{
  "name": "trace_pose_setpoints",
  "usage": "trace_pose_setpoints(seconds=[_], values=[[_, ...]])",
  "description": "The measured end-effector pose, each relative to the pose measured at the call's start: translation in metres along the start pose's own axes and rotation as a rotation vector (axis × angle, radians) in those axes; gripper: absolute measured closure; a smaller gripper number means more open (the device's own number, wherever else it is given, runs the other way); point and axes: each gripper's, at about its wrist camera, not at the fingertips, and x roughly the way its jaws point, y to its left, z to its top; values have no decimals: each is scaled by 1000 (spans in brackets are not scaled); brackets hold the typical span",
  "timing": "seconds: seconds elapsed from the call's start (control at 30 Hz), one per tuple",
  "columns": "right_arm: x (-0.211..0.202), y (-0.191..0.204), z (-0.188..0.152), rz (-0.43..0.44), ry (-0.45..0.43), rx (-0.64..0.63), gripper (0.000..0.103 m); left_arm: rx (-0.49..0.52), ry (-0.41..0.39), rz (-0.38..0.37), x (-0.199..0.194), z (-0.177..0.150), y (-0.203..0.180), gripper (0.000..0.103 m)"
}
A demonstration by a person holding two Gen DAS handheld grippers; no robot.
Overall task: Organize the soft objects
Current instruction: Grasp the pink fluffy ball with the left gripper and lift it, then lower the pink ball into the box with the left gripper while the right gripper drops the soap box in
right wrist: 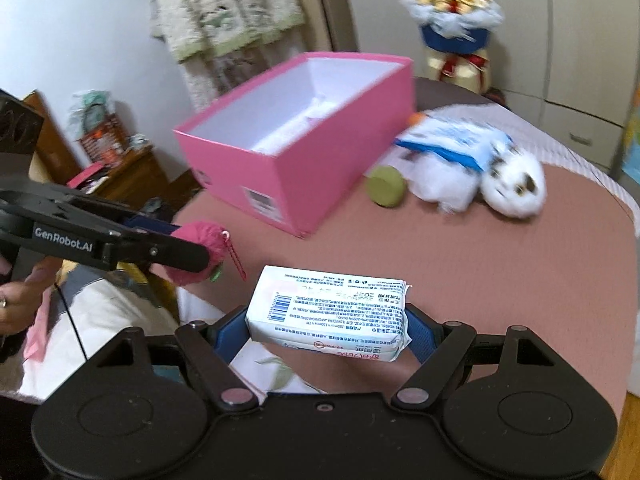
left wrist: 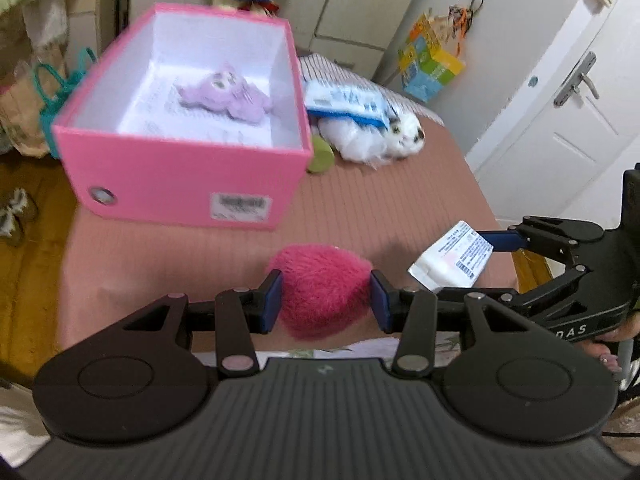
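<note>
Pink box [left wrist: 182, 168] sits near table's edge [left wrist: 70, 248].

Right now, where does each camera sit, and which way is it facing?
Left wrist: on the left gripper, looking down its fingers at the plush it clamps and the box beyond; the right gripper shows at right.
Right wrist: on the right gripper, looking over its tissue pack toward the box; the left gripper and a hand show at left.
Shared: box, cat toy, ball, both loads.
</note>
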Motion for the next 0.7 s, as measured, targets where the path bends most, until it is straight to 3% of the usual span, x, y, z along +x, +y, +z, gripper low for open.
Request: trace_pose_setpoints(seconds=[0.3, 0.5, 0.7], values=[[-12, 38, 44, 17, -109, -137, 19, 22, -171, 37, -47, 31, 23, 59], [3, 47, 85, -20, -200, -204, 19, 10, -211, 46, -35, 70, 39, 59], [28, 46, 130, -53, -241, -281, 19, 5, -259, 101, -11, 109, 53, 59]])
